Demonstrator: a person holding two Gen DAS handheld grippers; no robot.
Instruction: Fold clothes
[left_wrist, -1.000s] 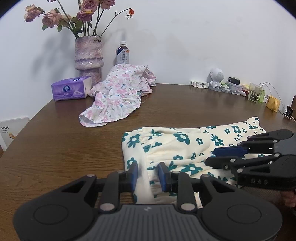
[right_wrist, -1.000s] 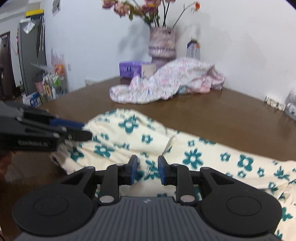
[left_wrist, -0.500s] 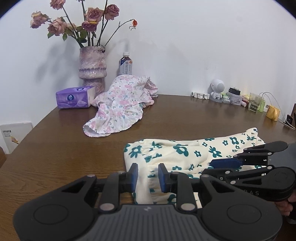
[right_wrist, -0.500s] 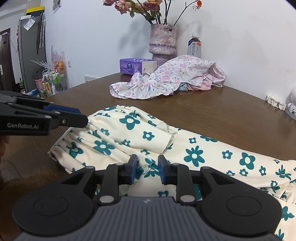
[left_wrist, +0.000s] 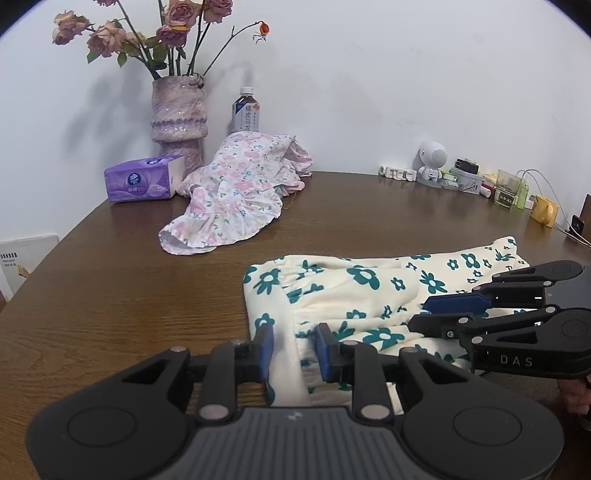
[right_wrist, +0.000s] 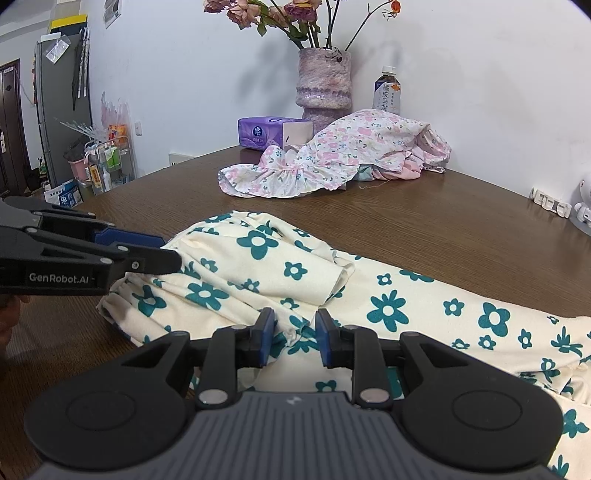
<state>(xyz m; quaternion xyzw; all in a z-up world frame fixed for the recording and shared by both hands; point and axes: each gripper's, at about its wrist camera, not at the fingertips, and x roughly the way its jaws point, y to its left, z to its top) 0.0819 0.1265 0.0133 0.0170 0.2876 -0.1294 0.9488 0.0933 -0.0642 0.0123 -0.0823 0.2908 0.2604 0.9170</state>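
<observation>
Cream garment with teal flowers (left_wrist: 354, 295) lies spread on the brown surface (left_wrist: 110, 295), near edge at 6 o'clock. Left gripper (left_wrist: 294, 349) fingers narrow, clamped on a bunch of its waistband; right gripper (right_wrist: 294, 338) same, pinching gathered fabric beside it. Pink floral garment (left_wrist: 236, 192) heaped at 11 o'clock by the vase (left_wrist: 179, 114), tissue pack (left_wrist: 142, 182) and bottle (left_wrist: 246, 114), well apart

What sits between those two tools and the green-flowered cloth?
Nothing visible. The left tool and the right tool each already have a fold of the cloth between their pads.
</observation>
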